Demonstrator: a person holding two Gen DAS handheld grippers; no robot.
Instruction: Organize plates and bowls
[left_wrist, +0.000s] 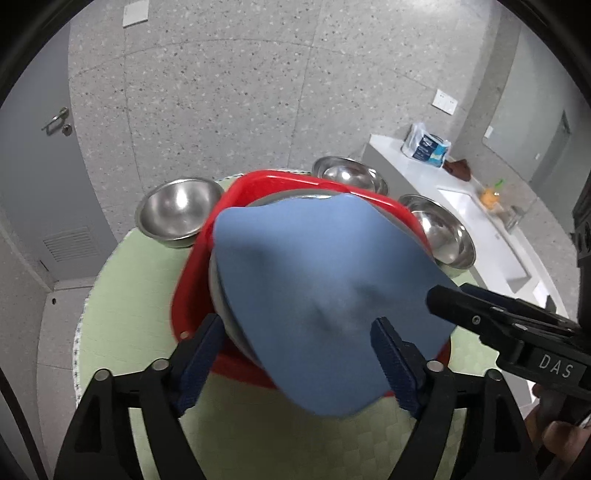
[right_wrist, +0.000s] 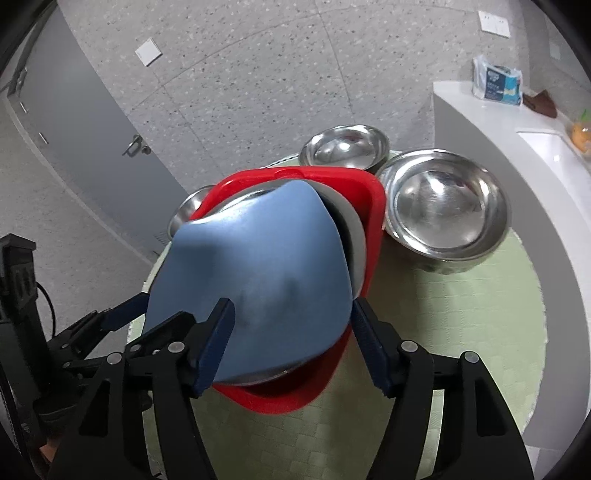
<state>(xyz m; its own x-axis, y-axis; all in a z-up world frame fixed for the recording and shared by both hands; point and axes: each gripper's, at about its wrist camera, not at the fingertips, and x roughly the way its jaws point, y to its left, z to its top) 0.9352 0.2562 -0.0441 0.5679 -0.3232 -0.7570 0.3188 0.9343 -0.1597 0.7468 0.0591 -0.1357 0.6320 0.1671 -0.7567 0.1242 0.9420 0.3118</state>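
Three steel bowls remain loose on the green mat (left_wrist: 122, 295), outside the red basin (left_wrist: 192, 295): left bowl (left_wrist: 179, 214) touching the basin's left edge, rear bowl (left_wrist: 349, 175) behind it, right bowl (left_wrist: 441, 234) just beside its right rim; none nested yet. Inside the basin sits a grey plate stack (left_wrist: 218, 295), w/ a blue plate (left_wrist: 314, 295) tilted over it, far edge down toward the stack, near edge raised. Judgement: plates mostly gathered, blue one approx. mid-placement, bowls still to do, so roughly half done at best. Left gripper (left_wrist: 297, 365) stands wide, one finger either side of the plate's near edge, not pinching. Right gripper (right_wrist: 291, 343) also wide apart, fingers flanking the plate; what actually supports the plate cannot be told. Hidden: plate count under the blue one, basin floor, most of the left bowl in right wrist view. Counter (left_wrist: 480, 221) items at far right too small to ID.
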